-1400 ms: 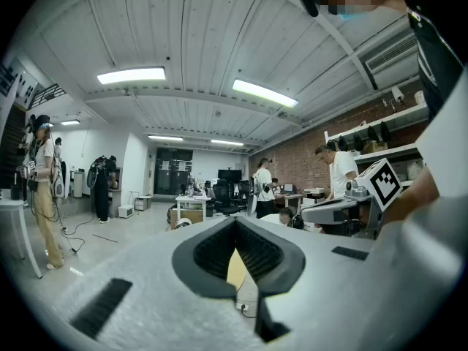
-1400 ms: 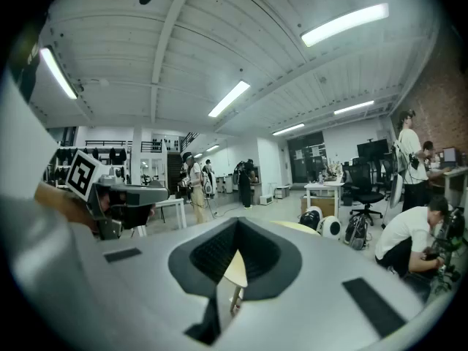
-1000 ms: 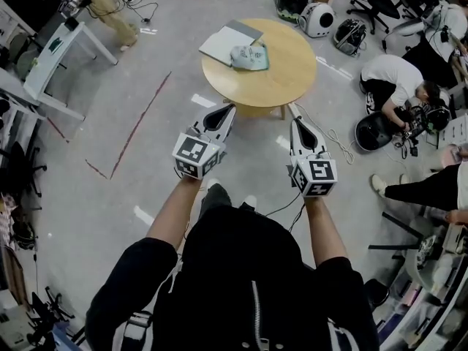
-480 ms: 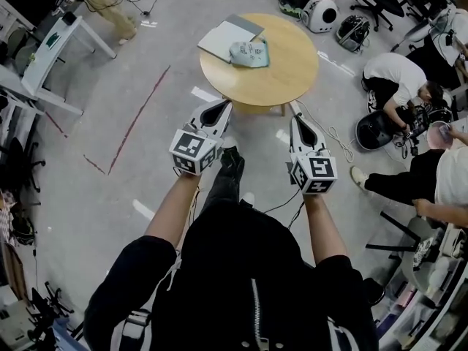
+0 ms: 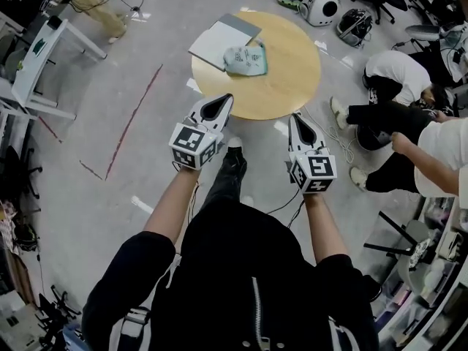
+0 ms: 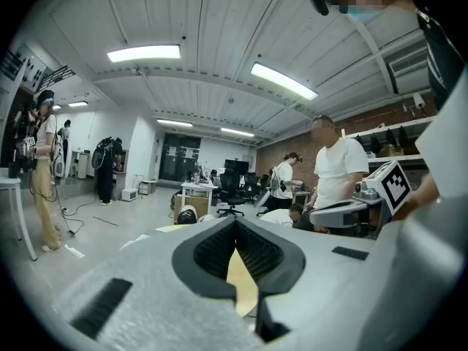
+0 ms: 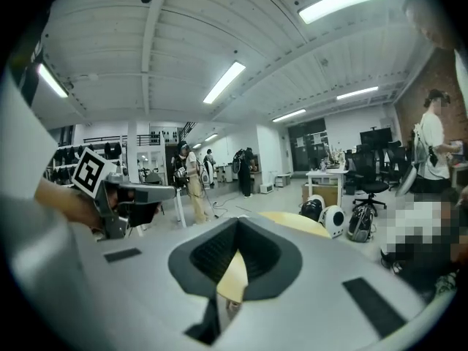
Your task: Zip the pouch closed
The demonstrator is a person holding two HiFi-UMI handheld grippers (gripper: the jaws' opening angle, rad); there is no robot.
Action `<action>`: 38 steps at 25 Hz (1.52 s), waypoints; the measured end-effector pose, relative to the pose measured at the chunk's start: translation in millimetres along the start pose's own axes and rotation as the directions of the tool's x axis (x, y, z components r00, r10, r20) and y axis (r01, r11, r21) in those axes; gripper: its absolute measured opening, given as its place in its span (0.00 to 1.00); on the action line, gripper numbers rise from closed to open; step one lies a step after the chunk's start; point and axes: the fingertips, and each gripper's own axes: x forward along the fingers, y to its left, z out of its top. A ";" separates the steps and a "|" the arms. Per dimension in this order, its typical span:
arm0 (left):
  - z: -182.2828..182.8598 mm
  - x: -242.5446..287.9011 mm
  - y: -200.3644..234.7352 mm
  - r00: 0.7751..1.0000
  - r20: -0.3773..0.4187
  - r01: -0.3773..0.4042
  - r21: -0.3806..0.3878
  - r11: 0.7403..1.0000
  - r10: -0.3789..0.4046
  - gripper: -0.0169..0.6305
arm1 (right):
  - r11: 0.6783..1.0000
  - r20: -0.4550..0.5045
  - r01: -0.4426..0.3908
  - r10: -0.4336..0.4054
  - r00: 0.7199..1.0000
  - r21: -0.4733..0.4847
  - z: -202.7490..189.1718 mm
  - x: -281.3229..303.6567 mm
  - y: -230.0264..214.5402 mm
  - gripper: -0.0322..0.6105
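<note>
1. Nearest the camera, the person's dark jacket [image 5: 241, 269] fills the bottom of the head view, and 2 bare forearms [image 5: 172, 203] reach forward from it.
2. At the left, the left gripper [image 5: 218, 107] is held in the air, its tip showing at the near edge of the counter [image 5: 292, 68]. Its own view shows the jaws clenched tip to tip with nothing between them.
3. At the right, the right gripper [image 5: 298, 121] sits level with the other one, its tip just beside the counter's near right edge. Its jaws are likewise pressed together and empty.
4. Between and below the 2 grippers, the person's dark shoe [image 5: 232, 163] stands on the grey floor [image 5: 110, 196]. A red tape line [image 5: 135, 119] runs across the floor to the left.
5. Beyond the grippers stands the round wooden counter, mostly bare on its near and right parts.
6. On the far left part of the counter lies the pouch [image 5: 245, 59], pale green and flat, well apart from both grippers. It rests against a grey board [image 5: 216, 42] that overhangs the counter's far left edge. Whether the zip is open is too small to tell.
7. Farther off, 3 helmets [image 5: 322, 7] sit on the floor past the counter. At the far right a person in a white shirt [image 5: 391, 75] crouches low, and at the far left stands a white desk [image 5: 33, 57].
</note>
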 end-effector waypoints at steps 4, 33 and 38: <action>3.8 53.3 41.4 1.000 -0.015 0.016 -0.008 1.000 -0.016 0.03 | 1.000 -0.025 0.001 -0.001 1.000 0.001 9.7 57.7 -23.6 0.06; 2.5 307.7 220.5 0.964 -0.229 0.137 -0.016 0.990 -0.137 0.04 | 0.999 -0.133 -0.008 0.014 0.991 0.052 59.0 324.5 -162.9 0.06; -18.0 343.0 230.8 0.939 -0.307 0.164 -0.003 0.986 -0.157 0.04 | 0.996 -0.167 -0.041 0.054 0.984 0.077 53.2 347.5 -182.7 0.06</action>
